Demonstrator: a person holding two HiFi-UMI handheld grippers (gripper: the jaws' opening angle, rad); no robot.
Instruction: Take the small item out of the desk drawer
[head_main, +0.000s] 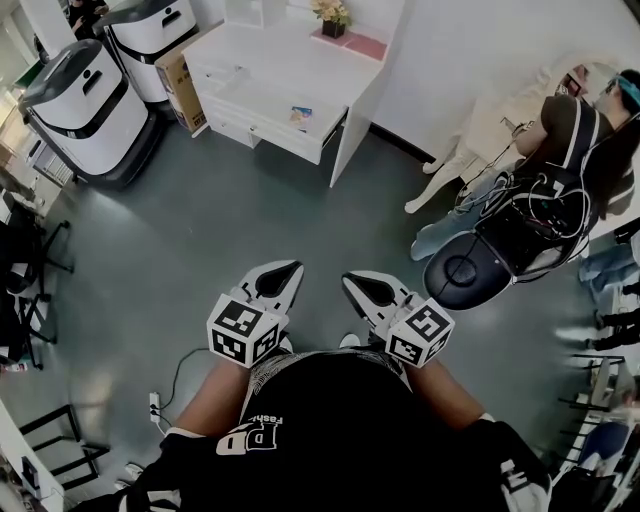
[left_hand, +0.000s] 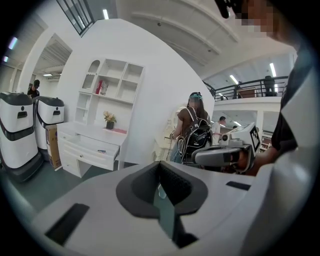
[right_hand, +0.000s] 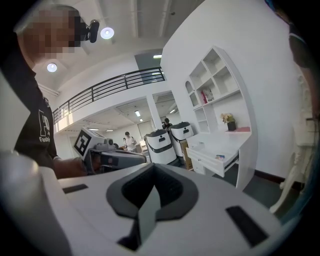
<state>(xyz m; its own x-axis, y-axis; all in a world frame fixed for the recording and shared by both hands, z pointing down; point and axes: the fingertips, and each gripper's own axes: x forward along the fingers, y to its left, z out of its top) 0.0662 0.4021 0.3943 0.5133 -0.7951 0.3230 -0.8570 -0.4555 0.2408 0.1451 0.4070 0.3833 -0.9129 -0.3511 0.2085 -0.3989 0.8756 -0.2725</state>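
Small item (head_main: 300, 115), flat with a blue-printed face, lay in the open drawer (head_main: 272, 122) of the white worktop (head_main: 262, 62), near the drawer's right end in the head view. A potted flower (head_main: 332, 17) stood at the back of the worktop beside a pink mat (head_main: 358, 44), and open shelves (left_hand: 113, 86) rose above it. Left of the worktop sat a cardboard box (head_main: 181, 86) and two white-and-black machines (head_main: 88, 105). Grey-green floor (head_main: 240, 230) stretched between the furniture and the person holding the tools, well apart from the drawer. The left hand-held gripper (head_main: 288, 270) and the right hand-held gripper (head_main: 354, 281) were held side by side low in front of the person's body, both pointing toward the worktop. Each had its jaws closed together with nothing between them. Off to the right, another person wearing a black backpack (head_main: 545, 205) was near a white chair (head_main: 470, 150).
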